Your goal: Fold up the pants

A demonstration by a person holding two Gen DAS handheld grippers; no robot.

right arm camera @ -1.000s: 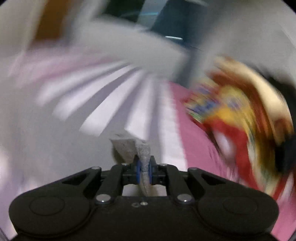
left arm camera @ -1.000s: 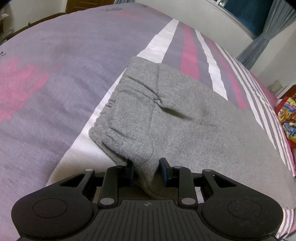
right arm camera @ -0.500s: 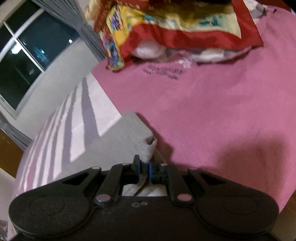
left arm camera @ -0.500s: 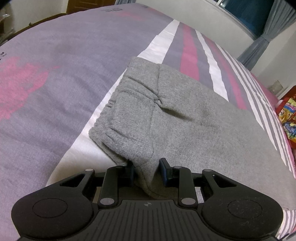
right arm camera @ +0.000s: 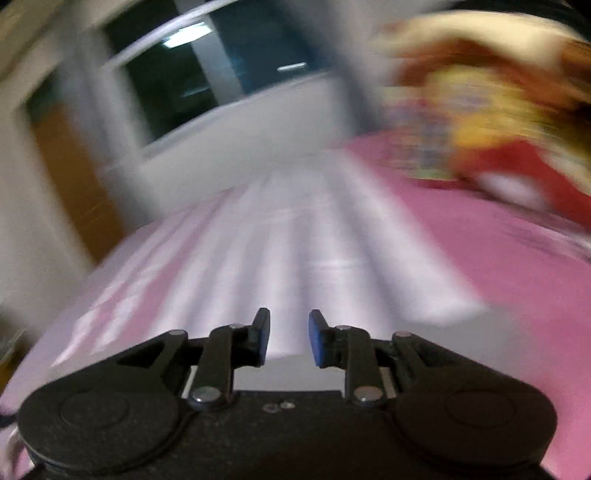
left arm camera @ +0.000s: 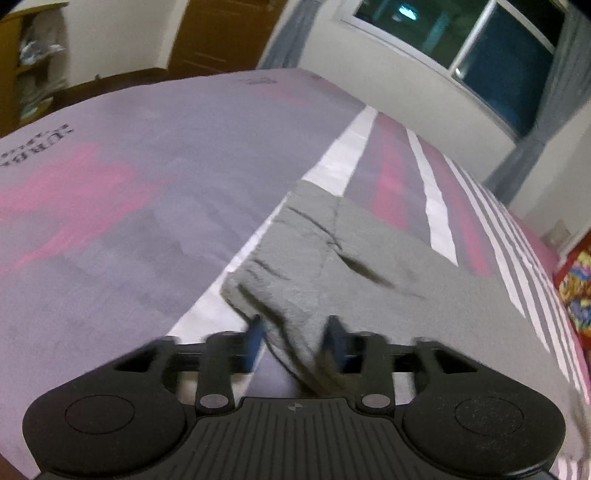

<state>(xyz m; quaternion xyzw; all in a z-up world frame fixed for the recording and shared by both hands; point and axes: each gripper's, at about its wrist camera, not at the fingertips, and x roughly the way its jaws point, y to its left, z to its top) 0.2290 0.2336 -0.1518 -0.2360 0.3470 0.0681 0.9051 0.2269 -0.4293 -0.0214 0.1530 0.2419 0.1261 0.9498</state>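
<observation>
Grey knit pants (left arm camera: 369,280) lie folded on the striped bed in the left wrist view. Their near corner drapes between the fingers of my left gripper (left arm camera: 295,332), whose jaws stand apart around the cloth without pinching it. The view is slightly blurred. My right gripper (right arm camera: 289,332) is open and empty above the bed. Its view is heavily motion-blurred, and a pale grey patch just past the fingertips may be the pants, but I cannot tell.
The bed sheet (left arm camera: 129,206) is purple, pink and white striped. A red and yellow patterned pillow (left arm camera: 576,284) lies at the right edge and shows blurred in the right wrist view (right arm camera: 491,110). A window (left arm camera: 495,55) and a wooden door (left arm camera: 221,33) stand behind.
My right gripper has opened and let go of the pants' edge, then swung away fast. My left gripper has tilted up and its jaws have spread a little wider around the cloth.
</observation>
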